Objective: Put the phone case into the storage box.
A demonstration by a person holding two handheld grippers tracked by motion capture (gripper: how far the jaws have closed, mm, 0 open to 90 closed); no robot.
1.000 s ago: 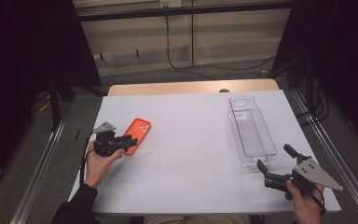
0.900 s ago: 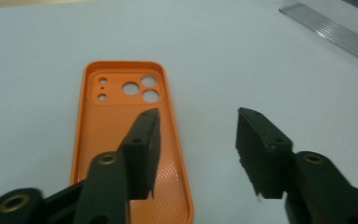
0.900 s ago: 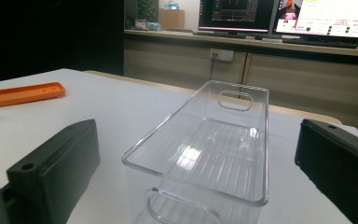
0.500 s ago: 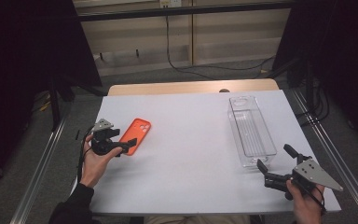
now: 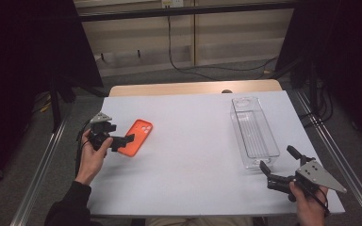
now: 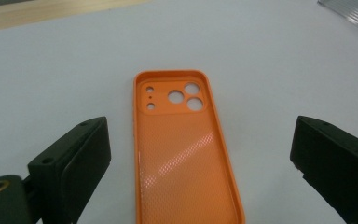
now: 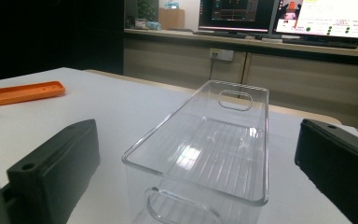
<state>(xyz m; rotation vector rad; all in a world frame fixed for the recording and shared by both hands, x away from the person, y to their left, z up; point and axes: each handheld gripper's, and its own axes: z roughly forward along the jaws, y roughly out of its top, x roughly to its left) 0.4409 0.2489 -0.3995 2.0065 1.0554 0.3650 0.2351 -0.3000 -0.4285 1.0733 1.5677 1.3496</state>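
High view | left tool just opened wide, astride orange case | right tool wide, empty

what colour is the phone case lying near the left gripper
Orange, all over; the phone case lies open side up, showing a fine dotted texture inside. The left gripper view shows it best.

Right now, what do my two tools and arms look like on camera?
Both are black two-jaw handheld units with blocky jaws. The left tool has a small grey three-cornered plate on top and a black cable trailing down; the right tool has a larger grey plate. The left arm wears a dark sleeve.
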